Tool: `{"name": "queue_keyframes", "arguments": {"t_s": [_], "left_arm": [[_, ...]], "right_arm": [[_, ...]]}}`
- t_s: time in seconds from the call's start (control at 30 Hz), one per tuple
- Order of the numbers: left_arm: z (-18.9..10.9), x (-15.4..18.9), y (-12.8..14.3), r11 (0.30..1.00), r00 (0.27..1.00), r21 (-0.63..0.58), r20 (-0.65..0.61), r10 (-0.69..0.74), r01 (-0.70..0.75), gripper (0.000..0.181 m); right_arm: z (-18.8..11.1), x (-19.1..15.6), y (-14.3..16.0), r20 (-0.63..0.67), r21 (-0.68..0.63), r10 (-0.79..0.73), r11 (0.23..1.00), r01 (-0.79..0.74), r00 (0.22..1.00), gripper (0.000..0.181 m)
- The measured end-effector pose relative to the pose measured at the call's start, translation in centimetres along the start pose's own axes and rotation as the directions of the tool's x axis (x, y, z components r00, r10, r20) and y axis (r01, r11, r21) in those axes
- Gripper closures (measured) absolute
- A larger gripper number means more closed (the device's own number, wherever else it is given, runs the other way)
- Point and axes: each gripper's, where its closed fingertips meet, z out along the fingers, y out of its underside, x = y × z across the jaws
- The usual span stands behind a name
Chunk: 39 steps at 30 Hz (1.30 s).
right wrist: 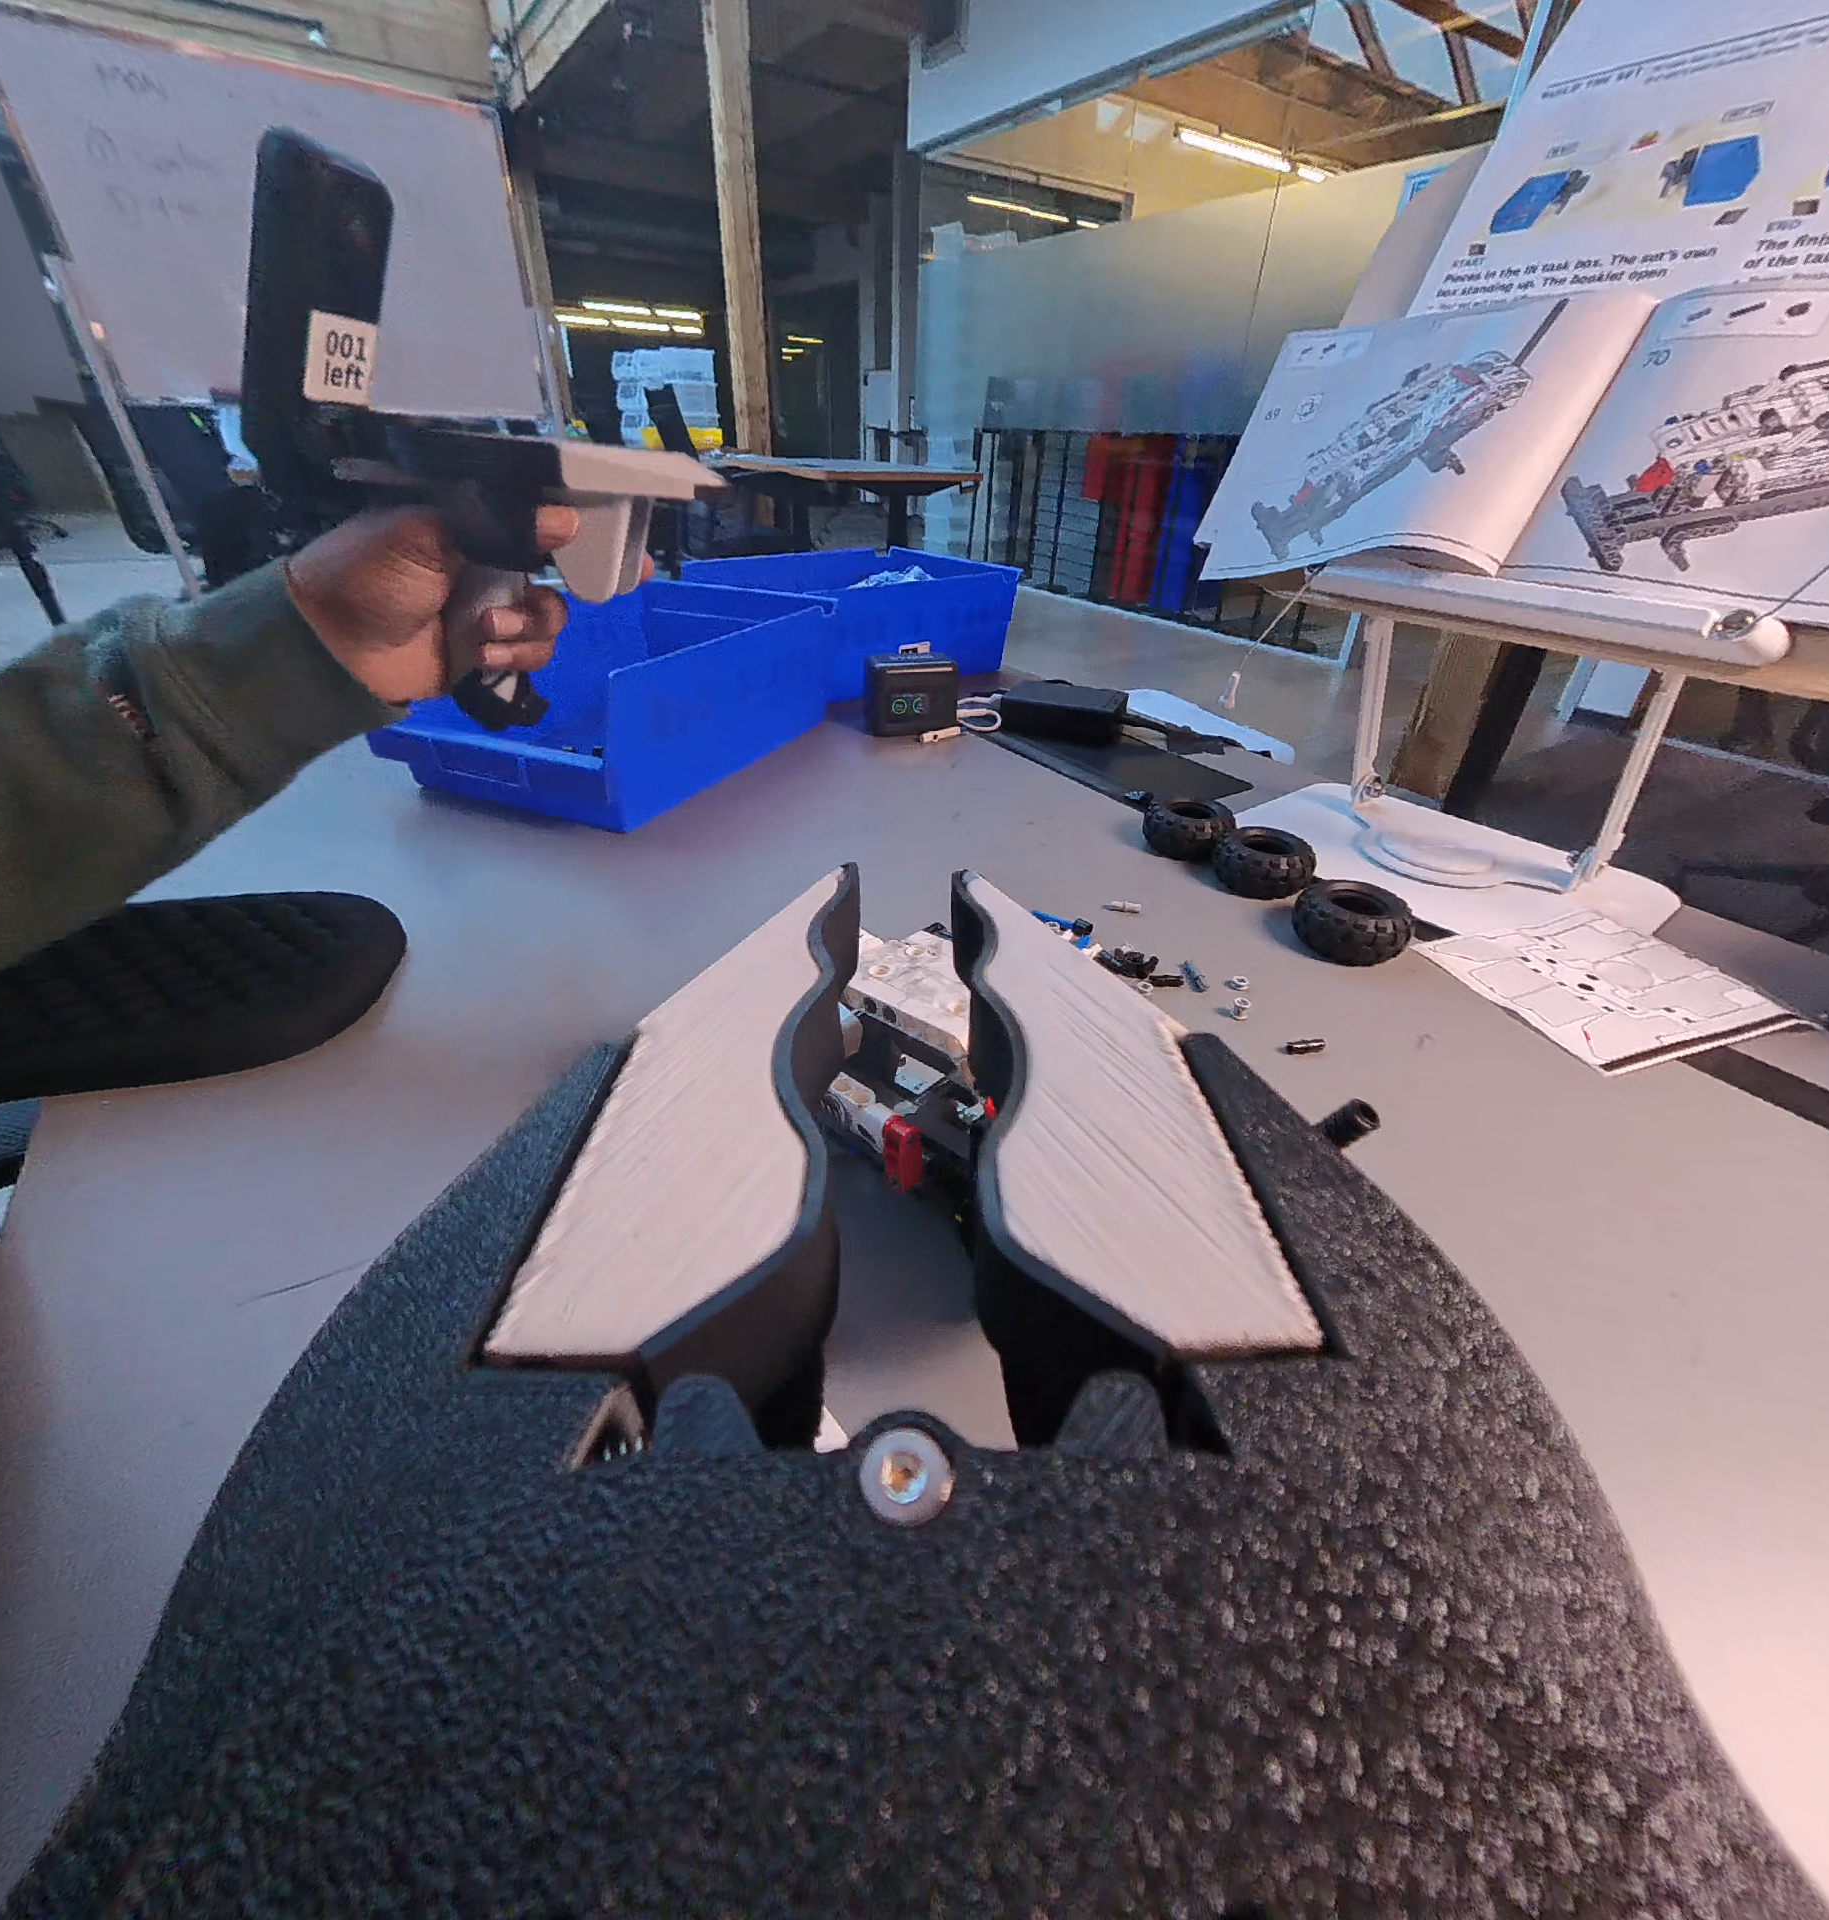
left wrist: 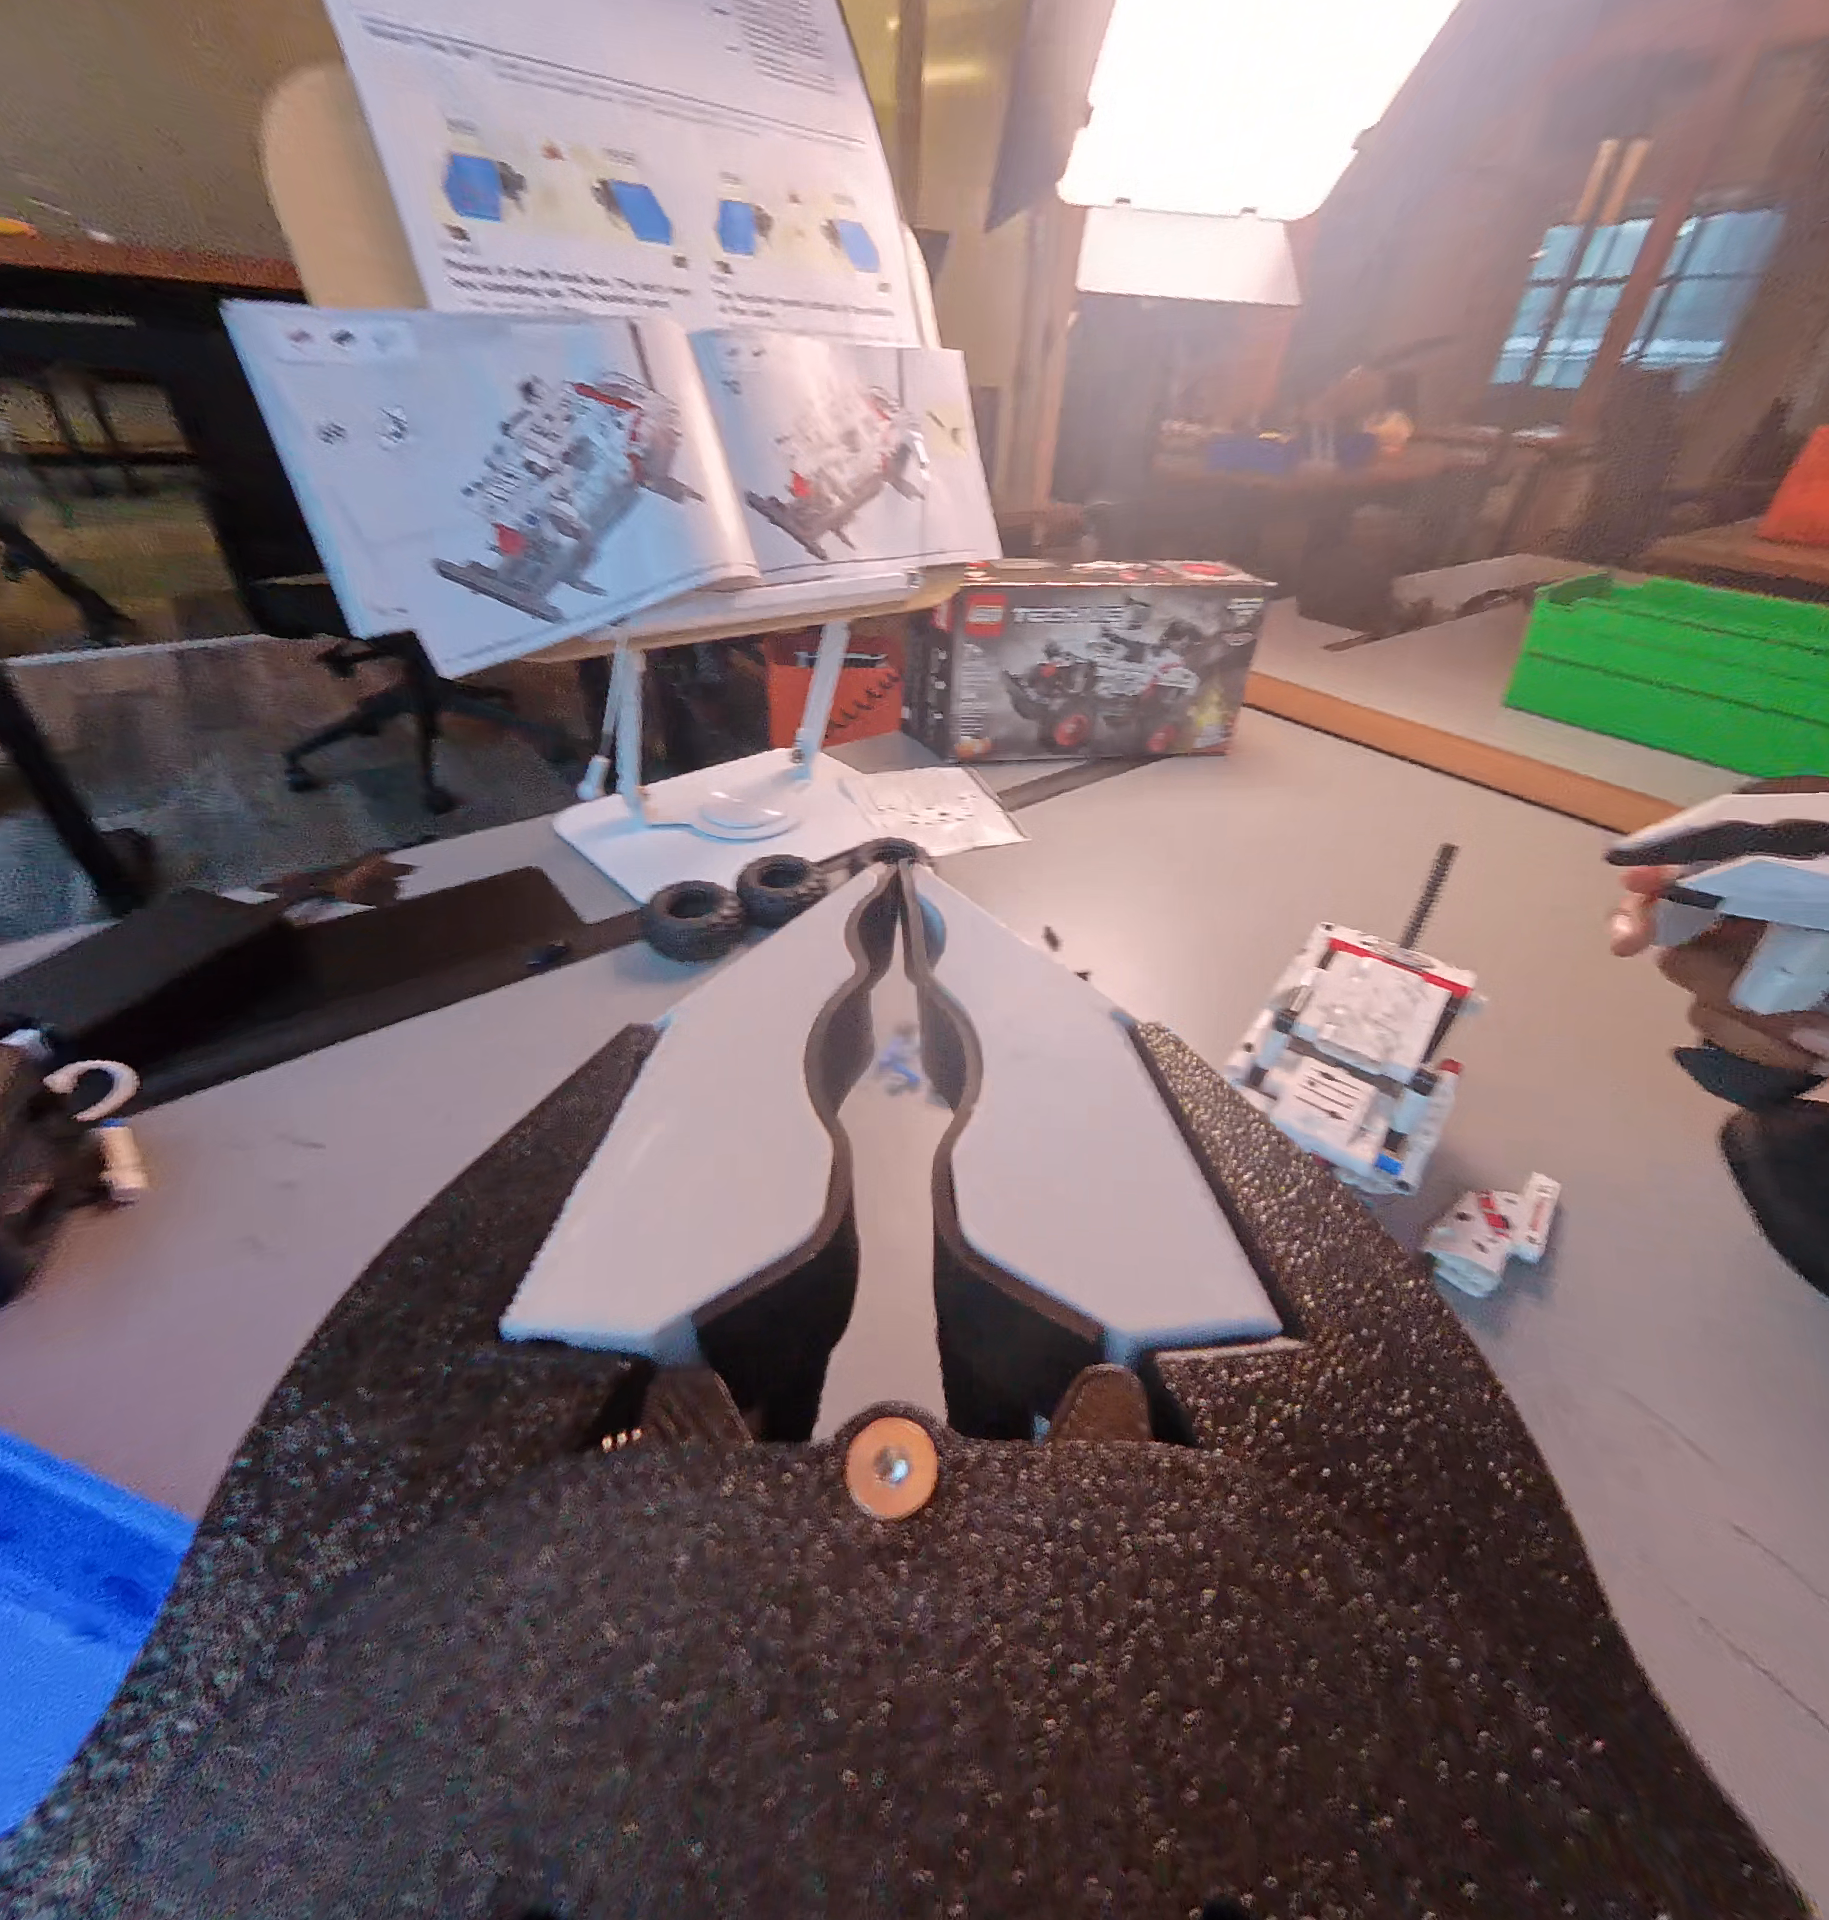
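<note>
My left gripper [left wrist: 902,873] is shut with nothing visible between its tips. A hand holds it in the air above the grey table [left wrist: 1512,1558]; it also shows in the right wrist view [right wrist: 712,480] near the blue bins [right wrist: 681,717]. My right gripper [right wrist: 905,883] is open and hovers over a white and black brick-built model [right wrist: 899,1003], which shows between its fingers. The model [left wrist: 1346,1049] lies on the table with a small white sub-assembly [left wrist: 1492,1231] beside it. The right gripper [left wrist: 1642,878] sits at the right edge, above and apart from the model.
Three black tyres [right wrist: 1263,860] lie by the white stand base [right wrist: 1429,852], which carries an open instruction booklet [right wrist: 1512,447]. Small loose parts [right wrist: 1138,961], a sticker sheet [right wrist: 1596,982], a black device [right wrist: 910,694], the set's box [left wrist: 1086,665] and a green bin [left wrist: 1699,675] are around.
</note>
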Motion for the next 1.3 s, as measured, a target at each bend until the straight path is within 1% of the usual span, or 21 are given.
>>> {"name": "queue_keyframes", "arguments": {"t_s": [0.07, 0.1, 0.17, 0.23, 0.27, 0.33, 0.37, 0.4, 0.43, 0.5, 0.57, 0.67, 0.73, 0.8, 0.93, 1.0, 1.07, 1.17, 1.2, 1.23, 1.3], "left_arm": [[-0.3, -2.6, -1.8, 0.996, 0.991, -0.018, 0.104, 0.089, -0.087, 0.181], [-0.2, -4.2, -2.3, 0.990, 0.977, -0.060, 0.160, 0.139, -0.131, 0.172], [0.8, -7.4, -2.7, 0.973, 0.957, -0.182, 0.224, 0.183, -0.143, 0.135], [2.6, -10.8, -2.6, 0.952, 0.950, -0.292, 0.262, 0.171, -0.091, 0.115], [3.7, -12.7, -2.3, 0.936, 0.942, -0.348, 0.289, 0.169, -0.061, 0.112], [6.0, -16.4, -1.1, 0.897, 0.927, -0.442, 0.334, 0.167, -0.002, 0.118], [7.1, -18.4, -0.1, 0.869, 0.915, -0.493, 0.364, 0.173, 0.032, 0.121], [8.2, -19.9, 1.4, 0.835, 0.909, -0.547, 0.375, 0.180, 0.060, 0.131], [9.3, -20.9, 3.1, 0.796, 0.912, -0.598, 0.374, 0.171, 0.096, 0.142], [10.5, -22.8, 7.1, 0.699, 0.899, -0.691, 0.407, 0.165, 0.184, 0.146], [10.9, -24.0, 11.0, 0.598, 0.884, -0.757, 0.438, 0.162, 0.266, 0.149], [10.5, -25.6, 14.6, 0.505, 0.854, -0.793, 0.486, 0.184, 0.342, 0.149], [9.7, -26.8, 16.0, 0.458, 0.829, -0.805, 0.514, 0.219, 0.378, 0.147], [9.0, -27.6, 16.9, 0.433, 0.809, -0.794, 0.549, 0.209, 0.427, 0.143], [8.3, -28.9, 17.6, 0.436, 0.775, -0.759, 0.603, 0.189, 0.484, 0.135], [8.6, -29.0, 17.8, 0.453, 0.769, -0.727, 0.626, 0.130, 0.515, 0.137], [8.6, -29.4, 17.8, 0.461, 0.756, -0.702, 0.647, 0.096, 0.543, 0.134], [8.6, -29.5, 18.1, 0.452, 0.739, -0.661, 0.674, 0.005, 0.599, 0.130], [8.5, -29.7, 18.1, 0.452, 0.727, -0.641, 0.687, -0.025, 0.621, 0.133], [8.2, -30.0, 18.1, 0.453, 0.719, -0.633, 0.695, -0.022, 0.627, 0.141], [8.2, -30.0, 18.1, 0.447, 0.727, -0.645, 0.686, -0.018, 0.620, 0.144]], "right_arm": [[-0.1, -0.1, -0.1, -0.001, 0.004, -0.017, 1.000, 0.017, 1.000, 0.166], [-0.1, -0.2, -0.1, 0.002, 0.003, -0.021, 1.000, 0.021, 1.000, 0.167], [0.0, -0.4, 0.2, 0.008, -0.002, -0.010, 1.000, 0.010, 1.000, 0.170], [0.2, -0.8, 0.7, 0.020, -0.017, 0.008, 1.000, -0.008, 1.000, 0.171], [0.3, -1.1, 0.9, 0.024, -0.025, 0.010, 1.000, -0.010, 1.000, 0.171], [0.5, -1.6, 1.4, 0.036, -0.042, -0.002, 0.999, 0.003, 0.999, 0.172], [0.6, -1.8, 1.7, 0.040, -0.052, -0.013, 0.999, 0.015, 0.999, 0.173], [0.7, -2.0, 1.9, 0.040, -0.061, -0.026, 0.998, 0.028, 0.999, 0.174], [0.7, -2.1, 2.1, 0.040, -0.068, -0.039, 0.997, 0.042, 0.998, 0.174], [0.7, -2.2, 2.3, 0.036, -0.078, -0.065, 0.995, 0.067, 0.997, 0.175], [0.5, -2.1, 2.2, 0.025, -0.079, -0.086, 0.993, 0.088, 0.996, 0.176], [0.4, -1.6, 2.2, 0.005, -0.087, -0.100, 0.991, 0.100, 0.995, 0.177], [0.3, -1.3, 2.3, -0.003, -0.094, -0.098, 0.991, 0.097, 0.995, 0.177], [0.3, -1.1, 2.5, -0.005, -0.101, -0.086, 0.991, 0.085, 0.996, 0.177], [0.3, -0.7, 2.8, -0.002, -0.112, -0.052, 0.992, 0.052, 0.999, 0.177], [0.3, -0.4, 3.0, -0.007, -0.118, -0.038, 0.992, 0.037, 0.999, 0.177], [0.2, -0.1, 3.2, -0.017, -0.123, -0.026, 0.992, 0.024, 1.000, 0.178], [0.1, 0.5, 3.4, -0.032, -0.133, -0.003, 0.991, -0.002, 0.999, 0.178], [0.1, 0.6, 3.5, -0.036, -0.133, 0.006, 0.991, -0.010, 0.999, 0.178], [0.1, 0.7, 3.5, -0.038, -0.134, 0.014, 0.991, -0.019, 0.999, 0.178], [0.1, 0.9, 3.6, -0.043, -0.137, 0.026, 0.990, -0.032, 0.999, 0.177]]}}
